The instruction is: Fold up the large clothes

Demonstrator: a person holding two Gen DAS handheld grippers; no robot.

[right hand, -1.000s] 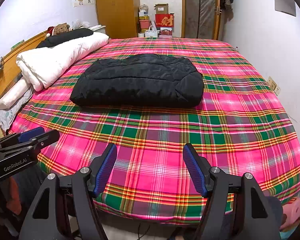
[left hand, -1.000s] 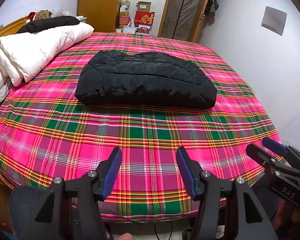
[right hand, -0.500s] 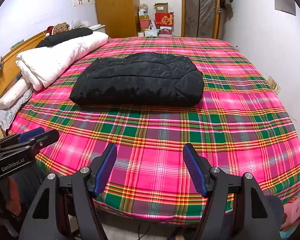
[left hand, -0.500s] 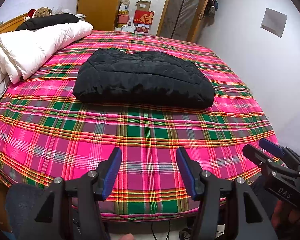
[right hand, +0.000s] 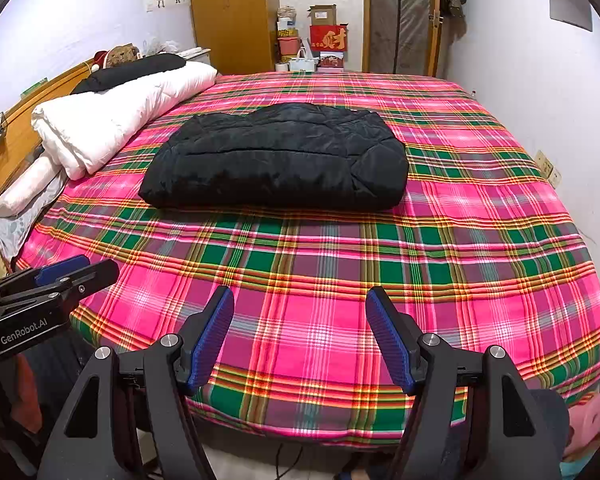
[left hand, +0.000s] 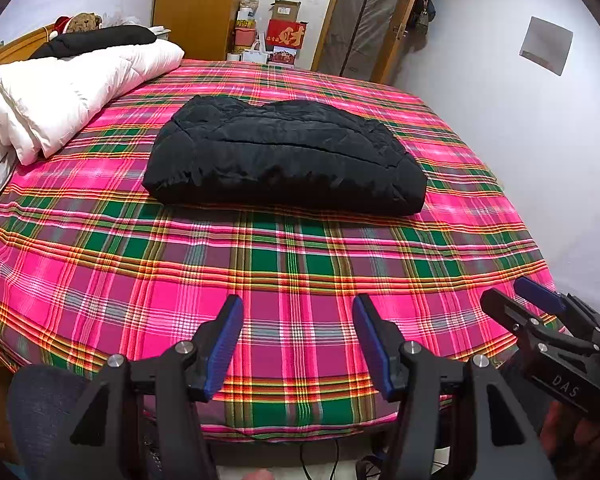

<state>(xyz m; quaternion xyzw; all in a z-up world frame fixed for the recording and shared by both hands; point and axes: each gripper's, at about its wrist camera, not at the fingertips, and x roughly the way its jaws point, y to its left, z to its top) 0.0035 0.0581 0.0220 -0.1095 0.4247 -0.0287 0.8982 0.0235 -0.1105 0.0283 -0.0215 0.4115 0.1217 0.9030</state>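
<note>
Both grippers hang at the near edge of the bed (left hand: 300, 280), empty, jaws spread wide: the left gripper (left hand: 298, 344) and the right gripper (right hand: 300, 336) point toward the middle of the mattress, side by side, neither touching any fabric.

The task's thing, a black padded jacket (left hand: 284, 160), lies well ahead of both grippers on the plaid sheet. It already looks folded into a thick, roughly rectangular bundle, its long edge facing the grippers, so the fold seems done or nearly so.

What could go wrong from here, as a judgement:
- The padding is puffy and slick-looking. A pinch on only the top layer would probably lift that layer alone and let the bundle spring open.
- A pull from one gripper alone could drag the bundle across the sheet and skew the fold.
- A low approach could catch the sheet along with the jacket and ruck it up.

Beyond and to the left of the grippers a white duvet (left hand: 72, 88) lies rolled by the headboard, apart from the jacket.

Containers: cardboard boxes (right hand: 322, 14) and a red box are stacked past the far end of the bed; what they hold cannot be seen.
</note>
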